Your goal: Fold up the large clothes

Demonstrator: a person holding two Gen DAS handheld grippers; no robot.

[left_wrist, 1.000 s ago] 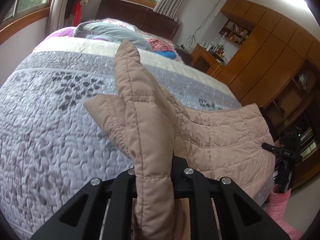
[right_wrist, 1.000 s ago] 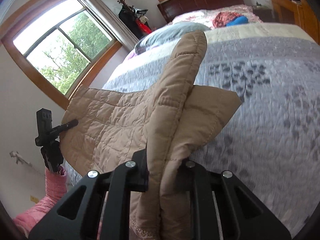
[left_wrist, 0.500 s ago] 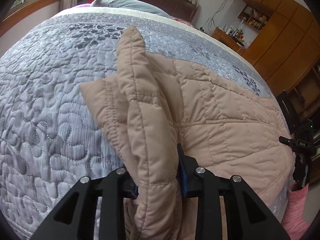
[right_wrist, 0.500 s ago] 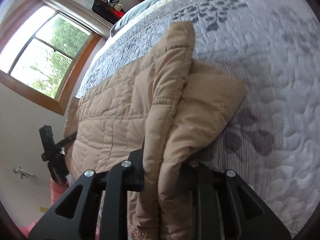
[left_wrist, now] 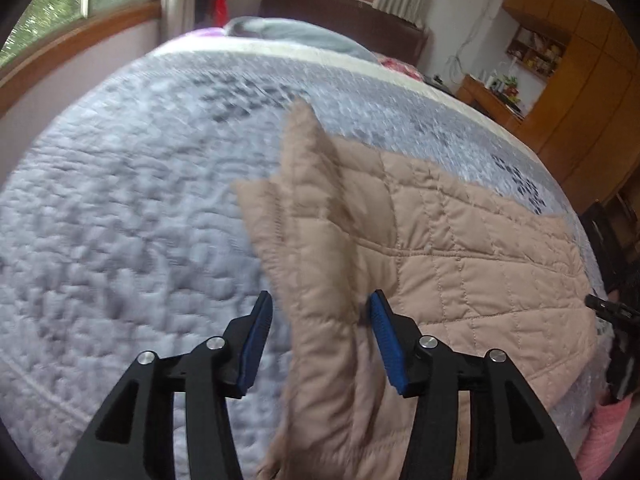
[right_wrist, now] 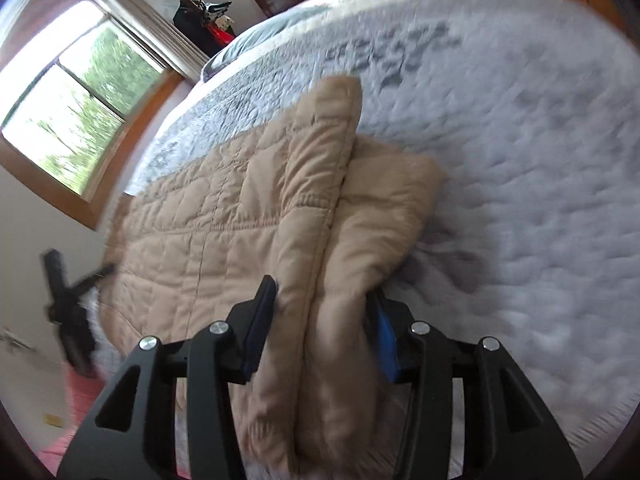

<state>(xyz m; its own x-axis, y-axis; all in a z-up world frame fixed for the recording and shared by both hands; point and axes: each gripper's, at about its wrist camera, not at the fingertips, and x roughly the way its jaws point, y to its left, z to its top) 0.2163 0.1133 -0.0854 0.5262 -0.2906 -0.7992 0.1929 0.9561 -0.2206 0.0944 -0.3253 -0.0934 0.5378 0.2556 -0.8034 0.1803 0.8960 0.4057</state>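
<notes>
The left gripper [left_wrist: 320, 320] shows in its own view with its jaws opening: the blue pads [left_wrist: 256, 340] stand clear on either side of a bunched fold of the tan quilted jacket [left_wrist: 460, 248], with bedspread visible in the gap beside the left pad and only a thin gap at the right one. The fold rises between the fingers and points up the bed. The rest of the jacket lies spread flat to the right on the grey patterned bedspread [left_wrist: 120, 220], reaching the bed's near edge. This view alone takes in the wooden cabinets [left_wrist: 580, 80] and a cluttered desk [left_wrist: 492, 92] along the far right wall, the dark headboard [left_wrist: 344, 28], and a grey pillow [left_wrist: 288, 32]. The right gripper [left_wrist: 612, 312] appears at the far right edge as a blurred black shape above a pink sleeve [left_wrist: 608, 432].

The right gripper [right_wrist: 320, 304], in its own view, also has its jaws opening, yet a thick doubled roll of the jacket [right_wrist: 224, 216] still fills the space between them, bulging against both pads so no gap shows. Here the jacket spreads to the left instead, and the bedspread [right_wrist: 520, 160] fills the right. Only this view shows the large window [right_wrist: 68, 120] with green trees, dark items hung by it [right_wrist: 200, 12], and the left gripper [right_wrist: 68, 304], badly blurred, at the left edge.
</notes>
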